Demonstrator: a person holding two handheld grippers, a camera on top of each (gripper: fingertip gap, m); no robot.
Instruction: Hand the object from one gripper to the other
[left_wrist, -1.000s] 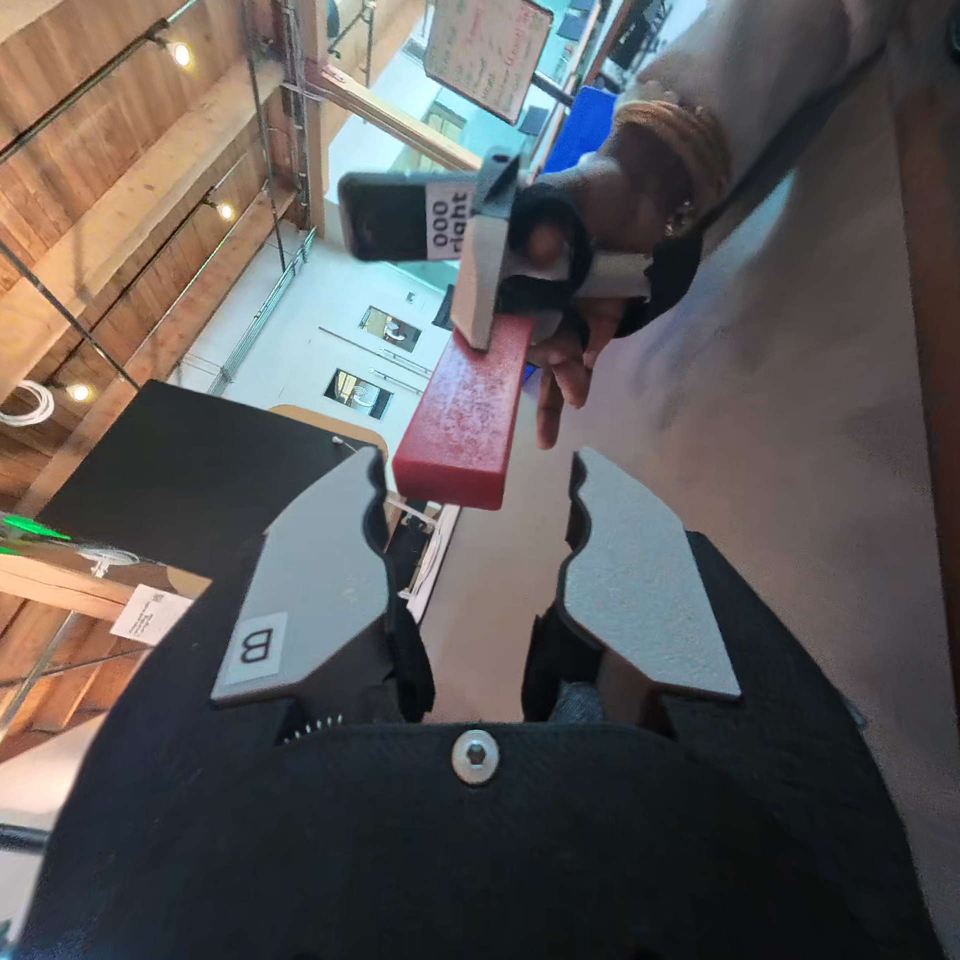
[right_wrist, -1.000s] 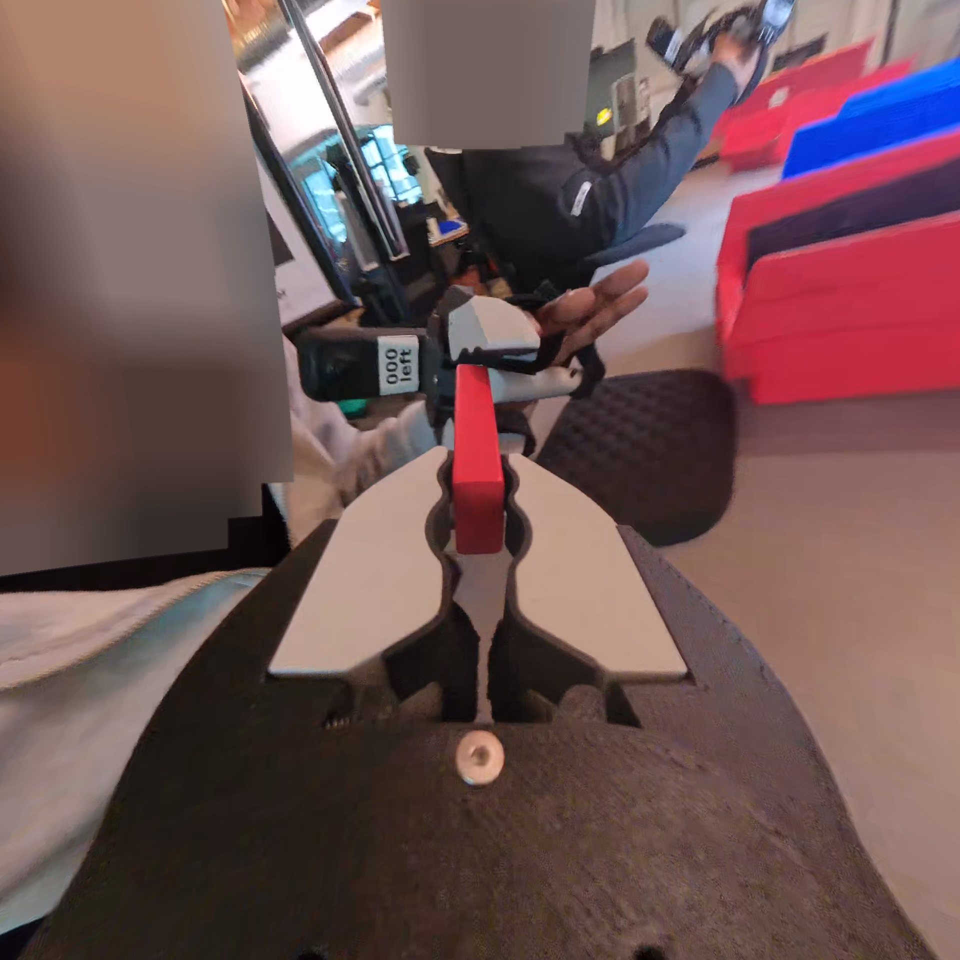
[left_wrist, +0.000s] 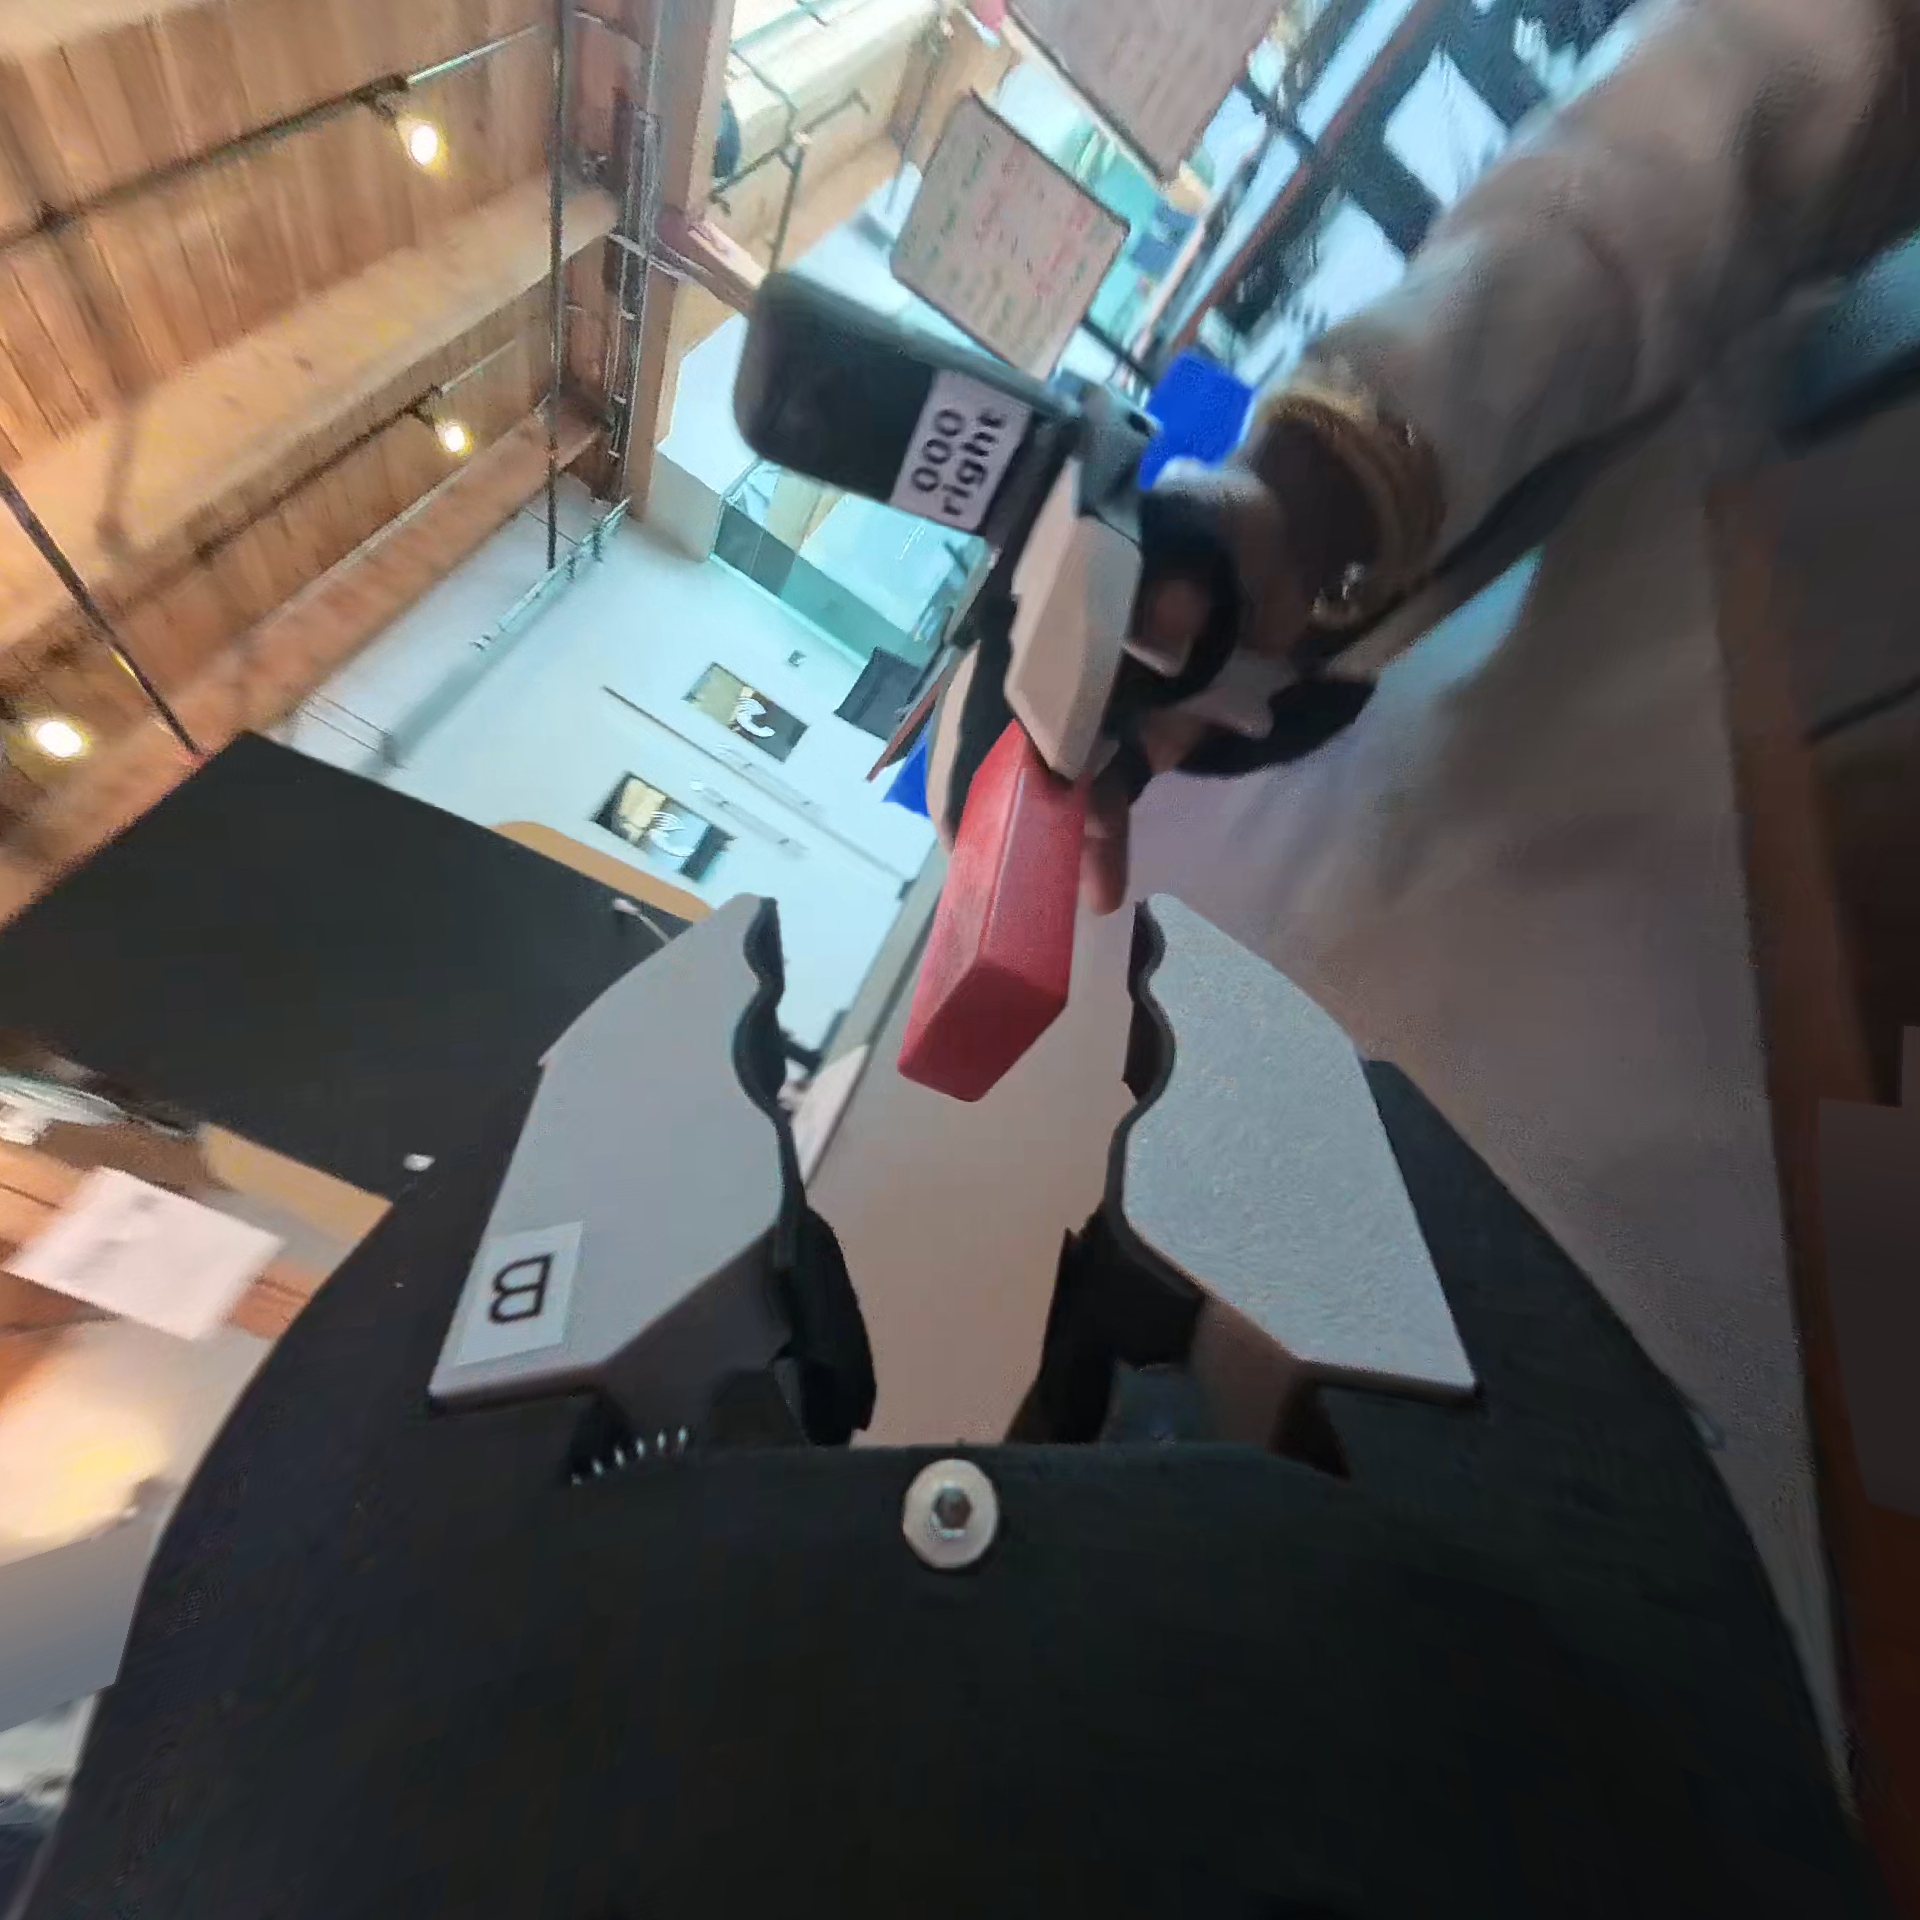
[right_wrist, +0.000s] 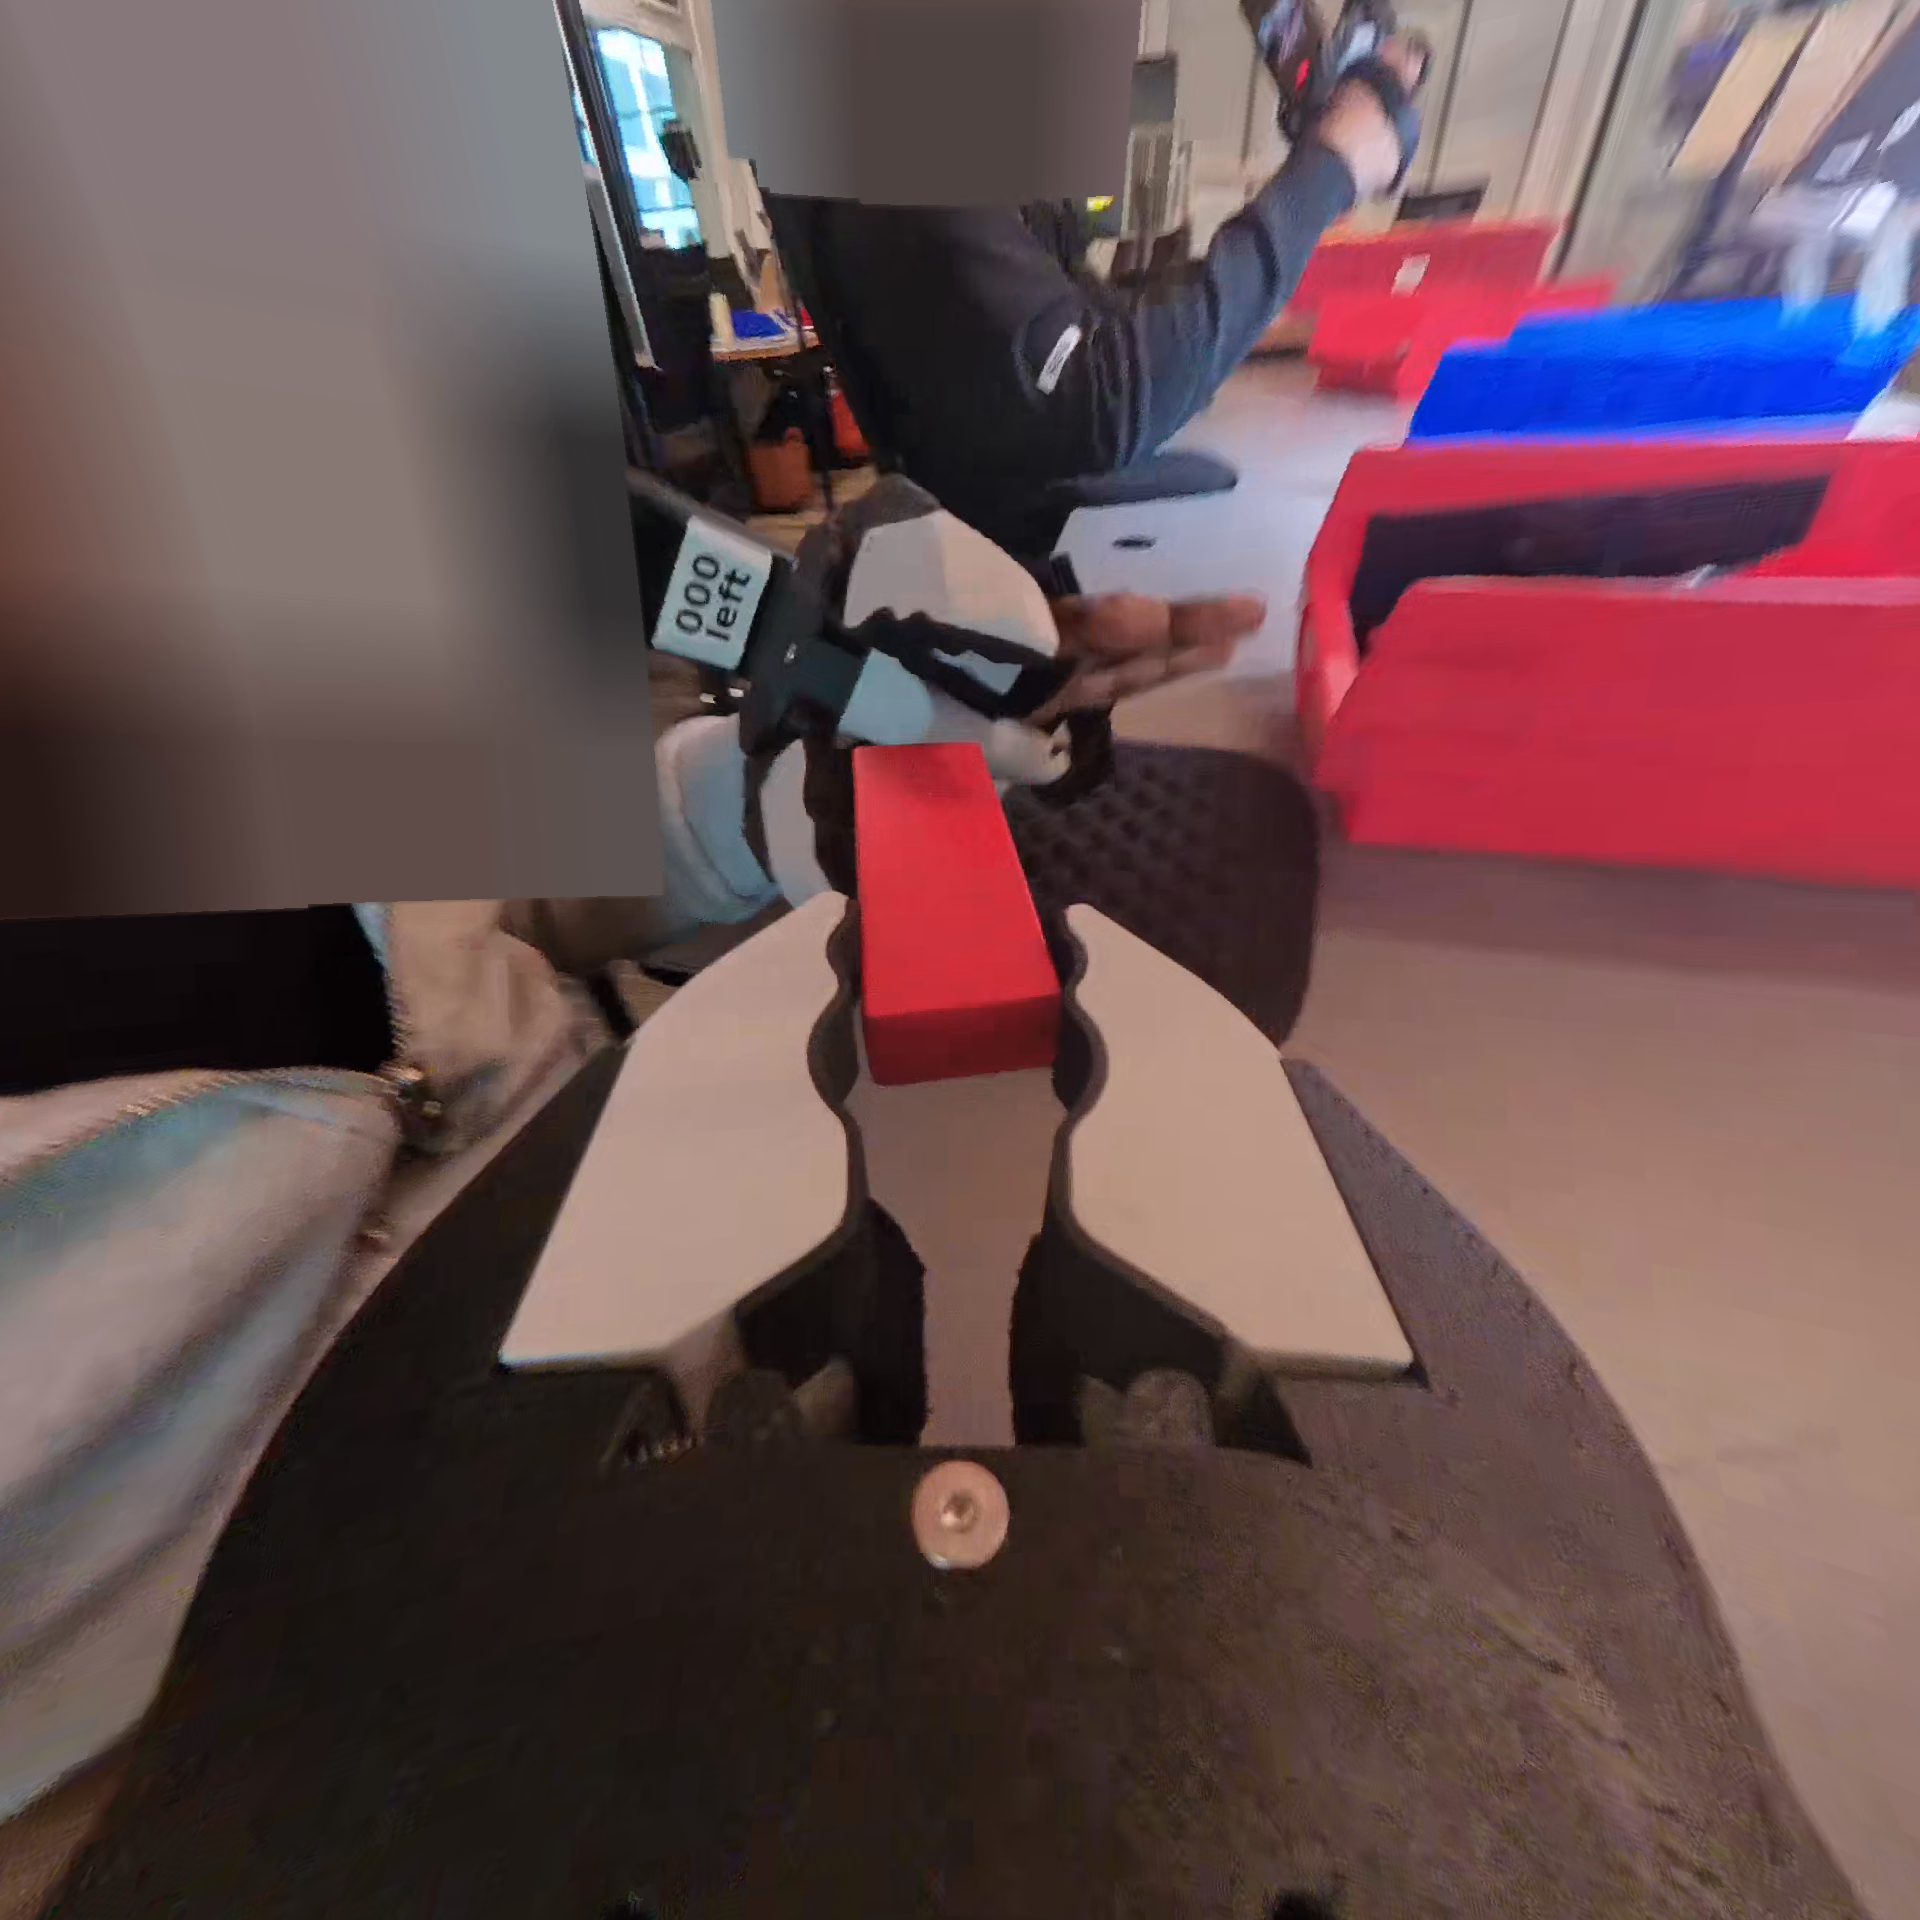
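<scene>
I hold a two-finger gripper in each hand, and both are raised in the air with nothing underneath carrying them. My right gripper (right_wrist: 954, 997) is clenched on a red block (right_wrist: 951, 925): its two grey fingers (right_wrist: 727, 1122) press against the block's long sides near one end, and the rest of the block sticks out forward past the fingertips. In the right wrist view the far end of the block reaches toward my left gripper (right_wrist: 914, 665), which faces me with its grey shell and a white sticker on its black body, and my fingers splayed flat behind it.

In the left wrist view my left gripper (left_wrist: 956, 935) is released, its jaws spread wide with a clear gap between them. The red block (left_wrist: 997, 935) hangs tilted, its free end dipping into that gap between the fingertips, closer to the right-hand finger. It touches neither finger. Above it, my right gripper (left_wrist: 1070, 665) pinches the block's upper end, with my hand (left_wrist: 1226, 623) wrapped around its handle and a pale sleeve (left_wrist: 1558, 364) behind.

Red and blue bins (right_wrist: 1610, 644) stand on the floor in the background, and another person in dark clothing (right_wrist: 997, 343) is farther off.
</scene>
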